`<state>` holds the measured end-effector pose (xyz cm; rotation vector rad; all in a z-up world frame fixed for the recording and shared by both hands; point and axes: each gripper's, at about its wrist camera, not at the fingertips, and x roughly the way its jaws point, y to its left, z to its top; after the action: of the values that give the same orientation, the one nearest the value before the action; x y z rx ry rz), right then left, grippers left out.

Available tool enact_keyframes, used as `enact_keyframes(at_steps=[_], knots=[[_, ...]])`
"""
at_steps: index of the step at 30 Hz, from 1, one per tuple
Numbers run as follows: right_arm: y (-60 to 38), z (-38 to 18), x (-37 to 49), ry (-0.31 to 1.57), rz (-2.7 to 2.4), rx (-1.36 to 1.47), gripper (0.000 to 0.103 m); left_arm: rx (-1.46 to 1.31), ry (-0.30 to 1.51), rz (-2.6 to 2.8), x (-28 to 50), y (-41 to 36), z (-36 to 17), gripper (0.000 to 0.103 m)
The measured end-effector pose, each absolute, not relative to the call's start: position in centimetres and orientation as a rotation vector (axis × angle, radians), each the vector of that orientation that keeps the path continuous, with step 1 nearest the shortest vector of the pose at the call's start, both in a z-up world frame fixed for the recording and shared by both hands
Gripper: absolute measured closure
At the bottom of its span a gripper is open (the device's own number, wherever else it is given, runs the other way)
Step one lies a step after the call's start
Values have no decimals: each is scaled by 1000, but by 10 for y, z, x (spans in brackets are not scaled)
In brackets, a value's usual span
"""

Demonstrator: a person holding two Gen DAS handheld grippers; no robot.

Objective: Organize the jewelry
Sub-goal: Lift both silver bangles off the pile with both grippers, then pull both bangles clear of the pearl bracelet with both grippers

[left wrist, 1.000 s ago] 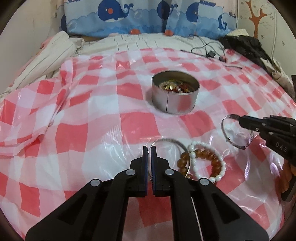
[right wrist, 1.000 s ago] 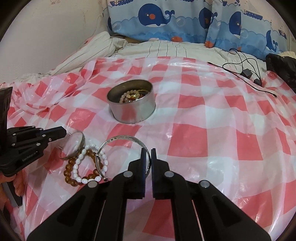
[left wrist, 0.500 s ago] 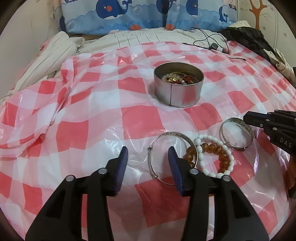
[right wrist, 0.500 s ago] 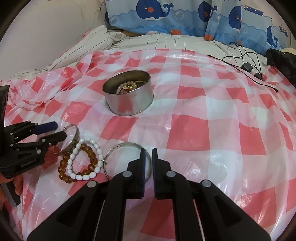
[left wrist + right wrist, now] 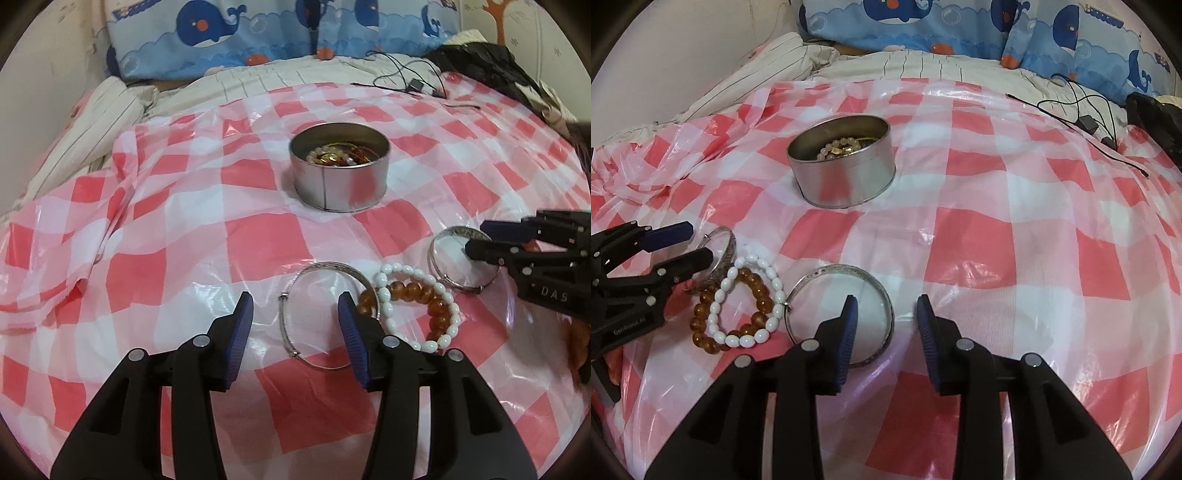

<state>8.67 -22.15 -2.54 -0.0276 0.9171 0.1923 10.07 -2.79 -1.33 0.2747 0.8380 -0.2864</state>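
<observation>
Two silver bangles lie flat on the red-checked plastic cloth (image 5: 258,240), with a white bead bracelet (image 5: 384,310) and an amber bead bracelet (image 5: 413,288) between them. My left gripper (image 5: 295,306) stands open over the left bangle (image 5: 332,266), whose near rim lies between the pads untouched. My right gripper (image 5: 886,306) is over the right bangle (image 5: 834,267). Its jaws are opening, and the bangle's rim lies loose between them. Behind sits a round tin (image 5: 340,184) with several bead pieces inside.
Black cables with a charger (image 5: 1086,122) trail over the far right of the cloth. Whale-print pillows (image 5: 229,37) and striped bedding (image 5: 768,70) lie behind. Dark clothing (image 5: 498,62) is piled at the back right. The cloth is bunched up at the left (image 5: 55,266).
Both grippers were shut on their bangles' rims, the right one holding its bangle tilted up. Both have let go, left first then right, and the bangles now lie flat.
</observation>
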Motion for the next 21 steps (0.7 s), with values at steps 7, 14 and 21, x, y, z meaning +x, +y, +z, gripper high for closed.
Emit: enact_keyframes(at_steps=[7, 14, 21], knots=[[-215, -25, 83, 899, 210, -63, 96, 286, 862, -354, 96, -37, -17, 101], [-227, -13, 82, 877, 230, 46, 97, 143, 828, -363, 98, -20, -3, 101], [-234, -3, 79, 844, 243, 108, 97, 132, 819, -337, 101, -15, -2, 101]])
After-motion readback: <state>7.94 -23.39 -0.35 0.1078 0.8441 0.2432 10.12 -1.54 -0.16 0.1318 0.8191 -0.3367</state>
